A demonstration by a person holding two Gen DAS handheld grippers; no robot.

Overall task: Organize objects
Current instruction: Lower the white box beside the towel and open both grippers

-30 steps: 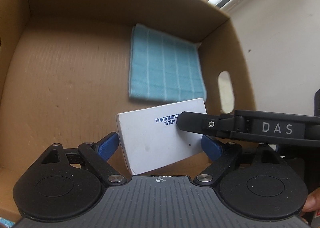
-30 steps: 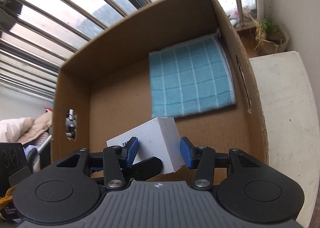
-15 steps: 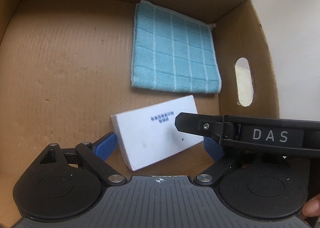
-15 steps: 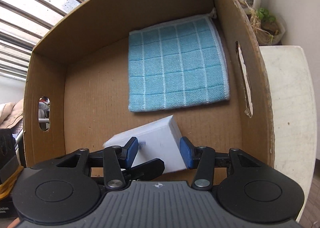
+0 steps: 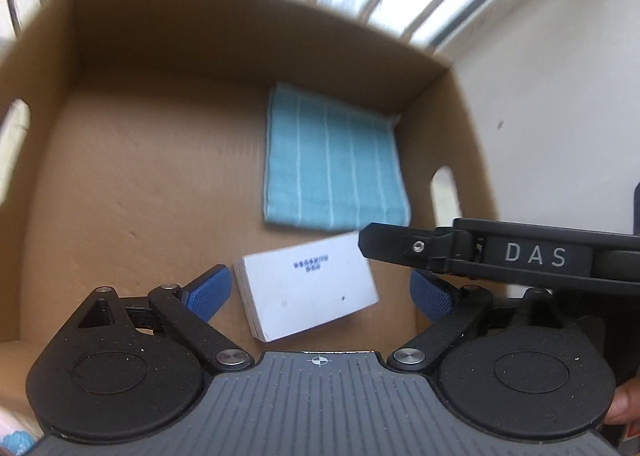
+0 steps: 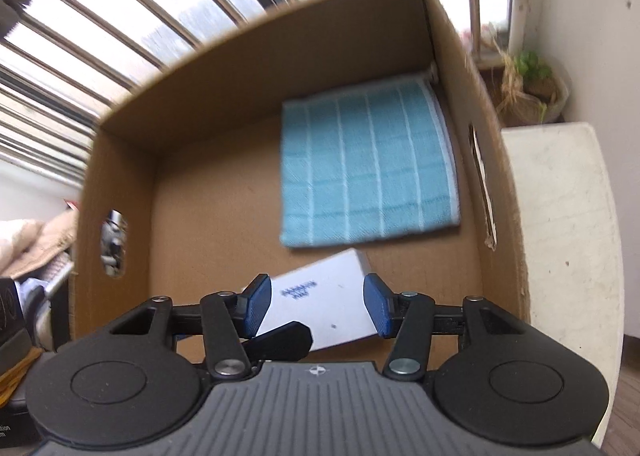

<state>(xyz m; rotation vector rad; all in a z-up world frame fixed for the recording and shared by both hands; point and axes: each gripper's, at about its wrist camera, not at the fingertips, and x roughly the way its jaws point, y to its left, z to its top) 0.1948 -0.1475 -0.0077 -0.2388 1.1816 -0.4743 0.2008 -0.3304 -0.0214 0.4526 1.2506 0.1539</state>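
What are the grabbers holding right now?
Nothing. The white box lies flat in the cardboard box. The left gripper is wide open, and the right gripper's jaws are opening, pads off it.

White box [image 5: 306, 290] lies flat on the carton floor [image 5: 152, 192], seemingly touching the folded blue cloth [image 5: 334, 160].

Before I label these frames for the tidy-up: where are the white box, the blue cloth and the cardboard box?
white box [image 5: 310, 290]: left wrist view, middle of its top face.
blue cloth [image 6: 368, 168]: right wrist view, centre of the folded cloth.
cardboard box [image 5: 160, 48]: left wrist view, inner face of its far wall.
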